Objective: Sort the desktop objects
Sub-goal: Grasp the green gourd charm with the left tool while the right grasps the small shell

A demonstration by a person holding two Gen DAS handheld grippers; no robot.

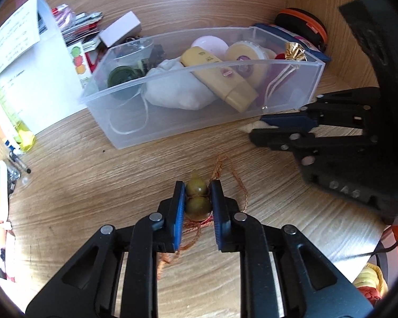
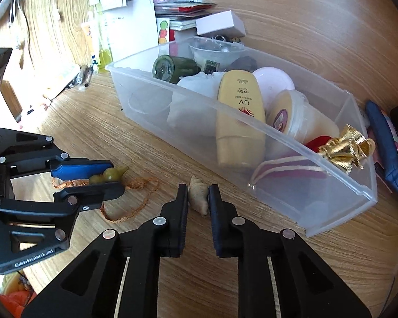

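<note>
Green gourd charm and pale shell, both pinched on the wooden desk

Left gripper [image 1: 197,196] is clamped on the gourd charm [image 1: 197,198] (its orange cord [image 1: 236,182] trails loose); right gripper [image 2: 198,198] is clenched on the shell [image 2: 199,197], near the clear bin [image 2: 331,185]. Pick-up step seems complete; next, lift each and carry it over the bin's near wall.
</note>
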